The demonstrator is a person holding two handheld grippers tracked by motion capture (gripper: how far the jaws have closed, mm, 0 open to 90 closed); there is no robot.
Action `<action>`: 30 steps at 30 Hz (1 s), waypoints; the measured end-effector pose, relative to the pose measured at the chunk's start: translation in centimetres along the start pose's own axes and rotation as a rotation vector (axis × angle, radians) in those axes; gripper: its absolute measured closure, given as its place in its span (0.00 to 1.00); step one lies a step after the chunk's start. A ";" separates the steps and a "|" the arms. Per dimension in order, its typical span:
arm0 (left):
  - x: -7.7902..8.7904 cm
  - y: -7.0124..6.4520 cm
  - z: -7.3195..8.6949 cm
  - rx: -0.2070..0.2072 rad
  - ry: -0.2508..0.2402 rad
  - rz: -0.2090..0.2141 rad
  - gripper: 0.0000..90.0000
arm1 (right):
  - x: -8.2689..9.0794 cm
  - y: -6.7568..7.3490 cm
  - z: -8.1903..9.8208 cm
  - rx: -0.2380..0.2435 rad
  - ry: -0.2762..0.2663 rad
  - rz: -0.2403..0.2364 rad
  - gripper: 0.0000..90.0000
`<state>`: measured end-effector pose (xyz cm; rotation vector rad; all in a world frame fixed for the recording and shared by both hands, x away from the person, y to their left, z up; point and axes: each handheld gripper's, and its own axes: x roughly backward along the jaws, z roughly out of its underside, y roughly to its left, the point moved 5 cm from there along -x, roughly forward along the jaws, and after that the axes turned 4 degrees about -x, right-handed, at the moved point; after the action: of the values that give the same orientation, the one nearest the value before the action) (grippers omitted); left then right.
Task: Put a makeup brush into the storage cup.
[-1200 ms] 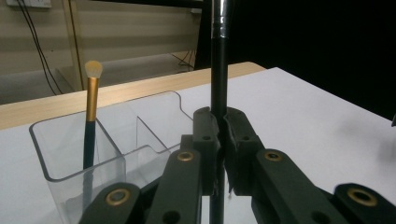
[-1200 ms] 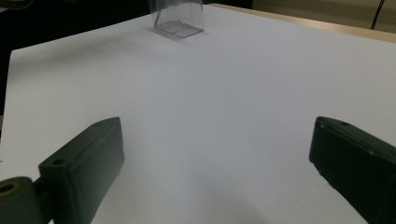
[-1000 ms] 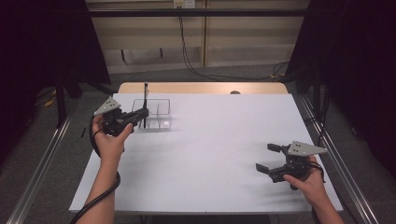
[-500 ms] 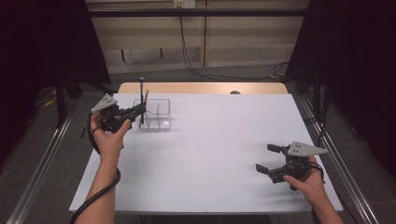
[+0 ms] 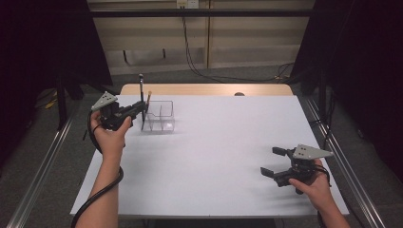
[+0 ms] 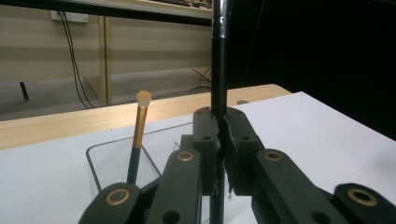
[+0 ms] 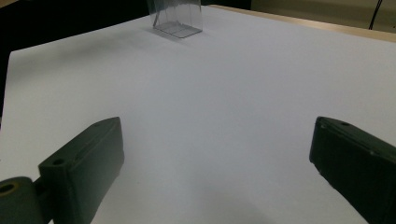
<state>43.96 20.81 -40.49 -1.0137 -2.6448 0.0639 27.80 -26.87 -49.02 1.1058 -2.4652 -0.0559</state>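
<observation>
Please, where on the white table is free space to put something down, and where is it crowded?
Free: the wide middle of the white table, between the clear organizer and the right hand-held gripper; also its far right corner. Crowded: the far left, where the left hand-held gripper grips a black brush beside the gold-handled brush.

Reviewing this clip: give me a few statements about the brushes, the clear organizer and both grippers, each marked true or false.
1. The left gripper is shut on a black brush held upright. True.
2. The gold-handled brush lies flat on the table. False: it stands leaning in the clear organizer.
3. The right gripper is open and holds nothing. True.
4. The right gripper rests beside the organizer. False: it sits at the table's near right, far from it.
5. The organizer is made of dark opaque plastic. False: it is see-through.
</observation>
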 end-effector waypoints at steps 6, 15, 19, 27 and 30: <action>-0.2 0.4 -0.3 0.008 -0.003 -0.004 0.94 | 0.0 0.0 0.0 0.000 0.001 -0.002 0.03; -0.3 1.0 -1.4 0.003 -0.012 -0.026 0.94 | -0.1 0.0 0.1 -0.001 0.004 -0.004 0.03; -0.4 1.3 -1.8 0.000 -0.019 -0.038 0.94 | -0.1 0.0 0.1 0.000 0.005 -0.006 0.03; -0.7 1.9 -2.2 0.010 -0.031 -0.055 0.94 | -0.2 0.0 0.1 0.005 0.006 -0.008 0.03; -0.8 2.0 -2.2 0.009 -0.032 -0.063 0.94 | -0.2 0.0 0.1 0.006 0.005 -0.009 0.03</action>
<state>46.52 21.64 -38.89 -0.9340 -2.7004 0.0780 27.91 -26.72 -49.20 1.1183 -2.4572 -0.0482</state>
